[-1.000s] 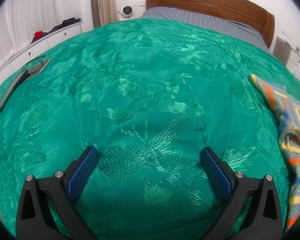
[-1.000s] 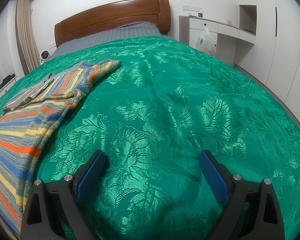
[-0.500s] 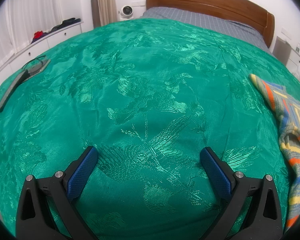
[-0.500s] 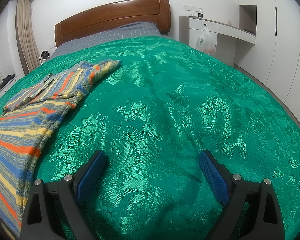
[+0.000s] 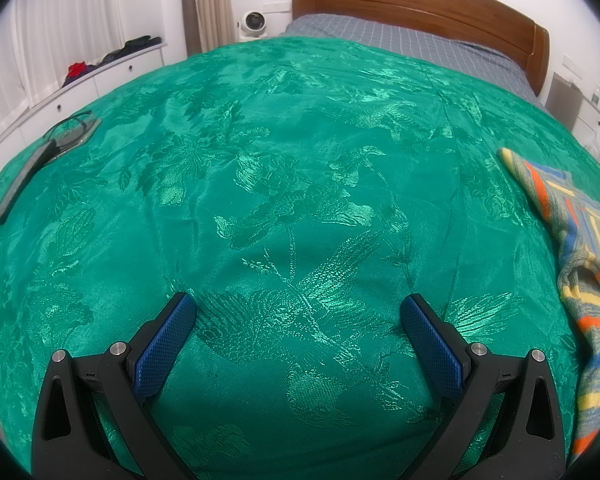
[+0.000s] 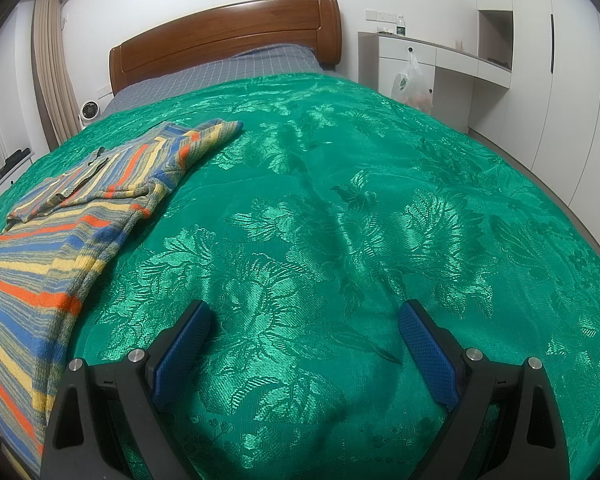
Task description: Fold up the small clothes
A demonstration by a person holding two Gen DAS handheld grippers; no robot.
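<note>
Nothing has moved since the earlier frames: both tools hang over the bed just as they did, and the sweater lies where it lay.

The striped sweater [image 6: 56, 236] is a knit in bands of blue, orange, yellow and grey. It is spread on the green bedspread [image 6: 340, 220], partly flat, with one sleeve [image 6: 204, 140] reaching toward the headboard [image 6: 228, 40] and its upper part rumpled and doubled over itself. It lies to the left of the right gripper [image 6: 304, 320], whose jaws stand wide apart with nothing between them, and to the right of the left gripper [image 5: 298, 312], equally spread and empty.

The left view catches only the sweater's edge [image 5: 580, 248], but shows a dark flat device with a cable [image 5: 40, 164] near the bedspread's far left edge, and a low white cabinet [image 5: 112, 76]. The right view shows most of the garment, plus a desk with a plastic bag [image 6: 412, 84] hanging from it and tall white wardrobes [image 6: 560, 80].
</note>
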